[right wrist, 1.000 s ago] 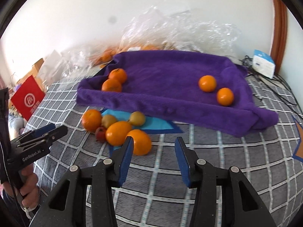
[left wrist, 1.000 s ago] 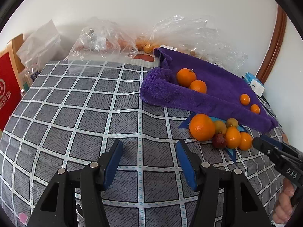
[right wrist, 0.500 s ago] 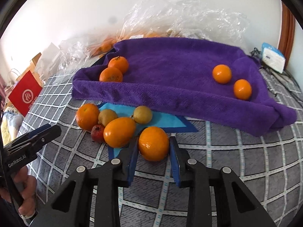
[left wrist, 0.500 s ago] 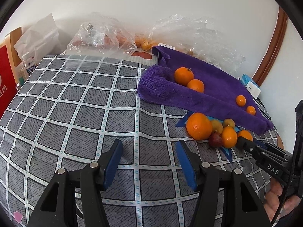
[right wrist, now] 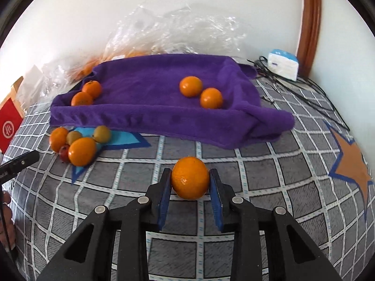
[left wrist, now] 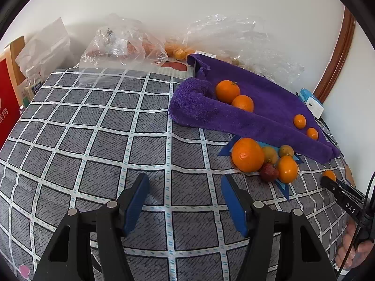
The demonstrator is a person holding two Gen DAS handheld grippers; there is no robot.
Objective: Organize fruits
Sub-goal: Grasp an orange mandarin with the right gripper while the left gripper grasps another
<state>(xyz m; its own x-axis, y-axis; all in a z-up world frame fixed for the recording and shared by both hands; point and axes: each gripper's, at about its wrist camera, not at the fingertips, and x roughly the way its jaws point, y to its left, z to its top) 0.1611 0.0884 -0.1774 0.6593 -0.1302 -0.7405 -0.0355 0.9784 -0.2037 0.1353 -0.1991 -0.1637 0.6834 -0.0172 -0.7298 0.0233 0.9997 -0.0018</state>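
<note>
My right gripper [right wrist: 189, 172] is shut on an orange [right wrist: 190, 180], held just above the checked cloth in front of the purple towel [right wrist: 150, 89]. Two oranges [right wrist: 87, 93] lie at the towel's left end and two smaller ones [right wrist: 201, 92] toward its right. A cluster of mixed fruit [right wrist: 80, 145] sits on a blue star to the left. In the left wrist view my left gripper [left wrist: 184, 180] hovers over bare cloth, its jaws opening with nothing between them. The cluster [left wrist: 248, 155] lies to its right, and the right gripper [left wrist: 328, 183] shows at the edge.
Clear plastic bags [left wrist: 121, 44] with more fruit line the wall behind the towel. A white box [right wrist: 282, 64] and black cables [right wrist: 304, 93] lie at the back right, and a red bag [right wrist: 9, 126] stands at the left. An orange star [right wrist: 351, 164] marks the cloth.
My right gripper closed on the nearest orange of the cluster and carried it to the right, away from the other fruit. The left gripper stayed in place.
</note>
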